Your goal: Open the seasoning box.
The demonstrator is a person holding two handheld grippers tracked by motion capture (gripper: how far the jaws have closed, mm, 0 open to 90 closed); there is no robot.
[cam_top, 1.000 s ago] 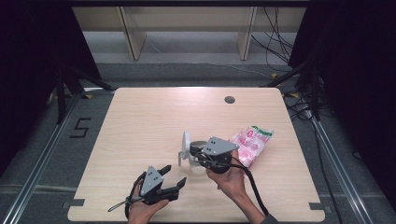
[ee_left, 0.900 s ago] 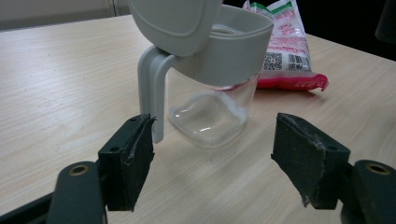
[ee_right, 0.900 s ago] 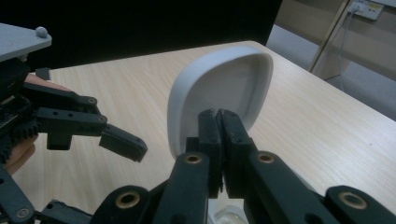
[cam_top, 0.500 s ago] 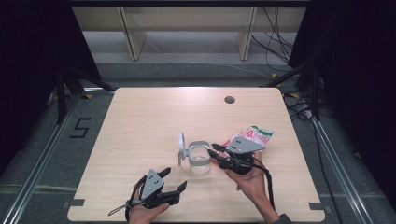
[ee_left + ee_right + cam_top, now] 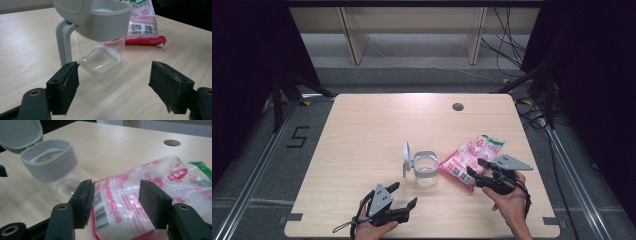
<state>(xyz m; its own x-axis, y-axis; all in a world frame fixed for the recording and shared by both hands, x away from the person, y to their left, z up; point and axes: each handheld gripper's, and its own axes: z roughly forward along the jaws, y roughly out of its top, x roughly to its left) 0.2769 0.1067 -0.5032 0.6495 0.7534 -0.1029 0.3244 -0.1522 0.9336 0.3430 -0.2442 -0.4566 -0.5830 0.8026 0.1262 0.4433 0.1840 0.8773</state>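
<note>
A clear jar (image 5: 425,169) with a grey collar stands mid-table, its flip lid (image 5: 406,158) up on the left side. A pink snack bag (image 5: 472,157) lies flat just right of it. My right gripper (image 5: 475,168) is at the bag's near end. In the right gripper view its jaws (image 5: 116,200) stand apart over the bag (image 5: 160,177) without pressing it; they have just been opening. My left gripper (image 5: 404,195) rests near the front edge, open and a little wider than before, with nothing between its jaws (image 5: 117,85). It faces the jar (image 5: 102,37).
The wooden table (image 5: 362,130) has a round cable hole (image 5: 457,106) at the back right. Beyond the far edge stand shelf legs, with cables on the floor at the right. The back and left parts of the tabletop are bare.
My right gripper has moved right, from beside the jar to the near end of the pink bag, and its jaws have parted. The left hand has stayed put.
</note>
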